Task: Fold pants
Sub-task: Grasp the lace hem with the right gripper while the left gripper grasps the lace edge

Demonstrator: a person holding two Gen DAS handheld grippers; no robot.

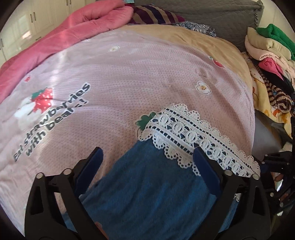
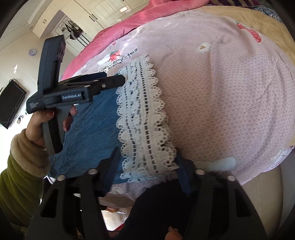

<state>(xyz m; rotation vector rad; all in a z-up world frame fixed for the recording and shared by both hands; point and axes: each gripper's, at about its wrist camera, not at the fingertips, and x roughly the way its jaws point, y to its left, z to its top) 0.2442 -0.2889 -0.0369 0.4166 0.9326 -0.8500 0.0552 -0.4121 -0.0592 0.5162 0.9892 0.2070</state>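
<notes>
Blue denim pants (image 1: 153,184) with a white lace hem (image 1: 195,136) lie on a pink strawberry-print quilt (image 1: 119,77). My left gripper (image 1: 147,158) is open and hovers over the blue leg, its fingers either side of the cloth just short of the lace. In the right wrist view the pants (image 2: 92,125) and lace hem (image 2: 143,118) run from top to bottom. My right gripper (image 2: 147,162) is open at the near end of the lace. The left gripper (image 2: 118,80) shows there too, held by a hand above the denim.
A rolled pink blanket (image 1: 77,27) lies along the quilt's far left edge. A grey quilted headboard (image 1: 217,18) is at the back. A pile of mixed clothes (image 1: 271,61) stands to the right of the bed. Cupboards (image 2: 88,11) and a dark screen (image 2: 11,103) are beyond.
</notes>
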